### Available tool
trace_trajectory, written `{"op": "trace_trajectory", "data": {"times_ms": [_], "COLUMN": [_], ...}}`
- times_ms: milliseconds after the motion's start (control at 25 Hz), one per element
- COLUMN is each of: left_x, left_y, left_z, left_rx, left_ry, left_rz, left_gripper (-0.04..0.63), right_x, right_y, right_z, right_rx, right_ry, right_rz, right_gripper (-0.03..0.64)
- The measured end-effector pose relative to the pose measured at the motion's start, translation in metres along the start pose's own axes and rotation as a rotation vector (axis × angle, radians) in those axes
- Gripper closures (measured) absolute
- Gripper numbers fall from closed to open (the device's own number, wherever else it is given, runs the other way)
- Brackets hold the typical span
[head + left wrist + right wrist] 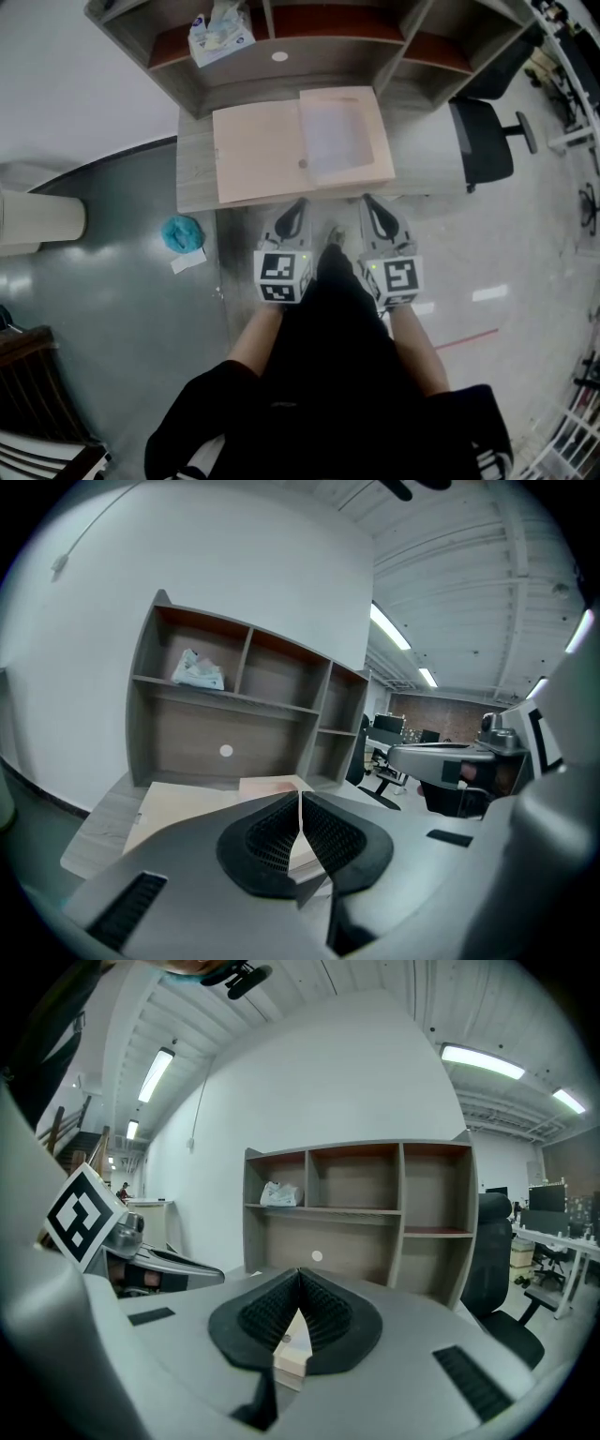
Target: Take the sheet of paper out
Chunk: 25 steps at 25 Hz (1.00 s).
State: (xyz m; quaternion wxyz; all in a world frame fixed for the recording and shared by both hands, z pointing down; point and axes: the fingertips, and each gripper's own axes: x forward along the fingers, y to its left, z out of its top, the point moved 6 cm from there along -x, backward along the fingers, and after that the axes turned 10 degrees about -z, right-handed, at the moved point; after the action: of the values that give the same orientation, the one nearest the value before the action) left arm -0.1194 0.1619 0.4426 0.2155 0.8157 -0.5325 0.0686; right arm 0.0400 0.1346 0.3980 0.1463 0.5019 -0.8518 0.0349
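Observation:
A flat light-wood box (258, 155) lies on the grey desk (192, 173). A pale sheet of paper (335, 134) shows in its right half, inside a raised wooden frame. My left gripper (301, 202) and my right gripper (367, 199) hover side by side just before the desk's front edge, short of the box. Both are shut with nothing between their tips. In the left gripper view the closed tips (300, 801) point at the box (187, 808). In the right gripper view the closed tips (299, 1275) cover most of the box (291, 1346).
A grey shelf unit (309, 56) stands at the back of the desk, with a tissue pack (220, 33) in its left compartment. A black office chair (483, 141) stands to the right. On the floor at left lie a teal bundle (181, 234) and a cream cylinder (42, 220).

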Motion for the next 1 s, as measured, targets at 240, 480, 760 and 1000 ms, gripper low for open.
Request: {"op": "trace_trajectory", "data": {"times_ms": [240, 480, 760, 1000], "left_x": [0.034, 0.076, 0.119, 0.134], "left_y": [0.016, 0.028, 0.036, 0.043], "left_z": [0.003, 0.012, 0.019, 0.010], "left_rx": [-0.040, -0.063, -0.089, -0.149], "left_ry": [0.036, 0.079, 0.138, 0.191], "left_rz": [-0.006, -0.004, 0.023, 0.051], "left_gripper": [0.543, 0.543, 0.543, 0.543], "right_x": [0.039, 0.078, 0.117, 0.136], "right_y": [-0.013, -0.039, -0.073, -0.089], "right_z": [0.000, 0.001, -0.008, -0.017], "right_rx": [0.010, 0.015, 0.038, 0.081], "right_ry": [0.009, 0.044, 0.067, 0.083], "right_rz": [0.040, 0.085, 0.143, 0.175], "right_gripper": [0.599, 0.599, 0.600, 0.600]}}
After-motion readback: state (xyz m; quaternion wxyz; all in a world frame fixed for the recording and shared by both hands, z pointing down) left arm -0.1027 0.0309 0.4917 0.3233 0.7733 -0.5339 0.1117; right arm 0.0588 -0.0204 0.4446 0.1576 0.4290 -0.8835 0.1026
